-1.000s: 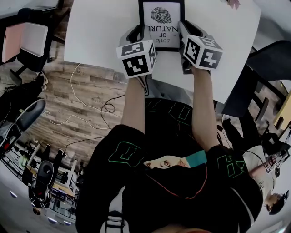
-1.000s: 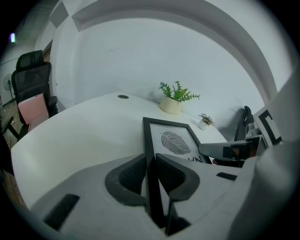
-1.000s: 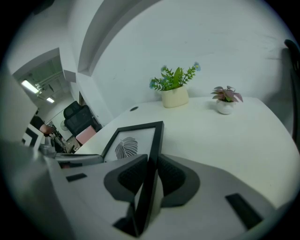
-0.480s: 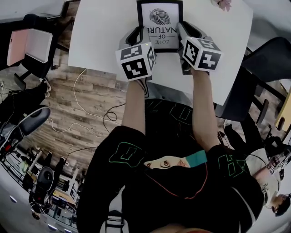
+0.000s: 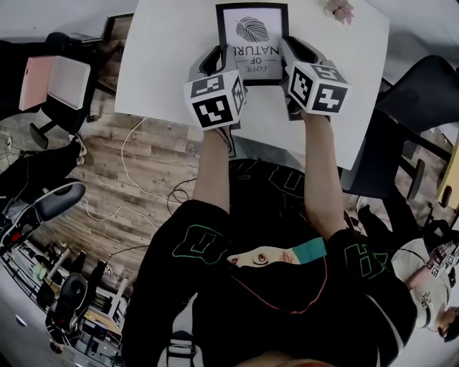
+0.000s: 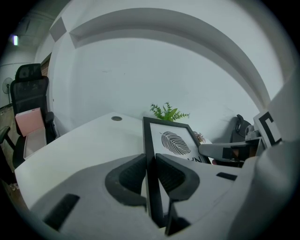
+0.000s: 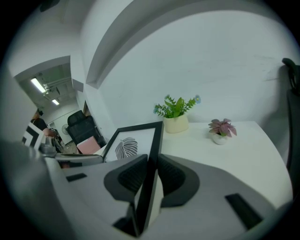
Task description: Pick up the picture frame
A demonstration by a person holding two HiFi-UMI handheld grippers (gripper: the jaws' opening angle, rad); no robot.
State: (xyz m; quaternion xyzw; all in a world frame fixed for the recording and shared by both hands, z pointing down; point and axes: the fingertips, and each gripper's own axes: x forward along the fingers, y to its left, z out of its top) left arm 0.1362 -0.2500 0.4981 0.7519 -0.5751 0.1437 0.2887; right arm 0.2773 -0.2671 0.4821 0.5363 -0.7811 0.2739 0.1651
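The black picture frame [image 5: 252, 39], with a leaf print and lettering on white, is held above the white table [image 5: 165, 64]. My left gripper [image 5: 215, 59] is shut on the frame's left edge and my right gripper [image 5: 292, 54] on its right edge. In the left gripper view the dark pads of the left gripper [image 6: 150, 171] press both faces of the frame's black border [image 6: 171, 140]. The right gripper view shows the right gripper [image 7: 152, 176] clamping the border in the same way, with the frame [image 7: 133, 140] tilted up off the table.
A small pink plant [image 5: 338, 10] stands at the table's far right; a green plant in a cream pot [image 7: 177, 115] stands beside it by the wall. A dark chair [image 5: 409, 93] is right of the table. Another chair holding a pink item [image 5: 54, 79] is to the left. Cables [image 5: 136, 165] lie on the wooden floor.
Both grippers have risen together with the frame between them. The table now looks smaller and further below the frame.
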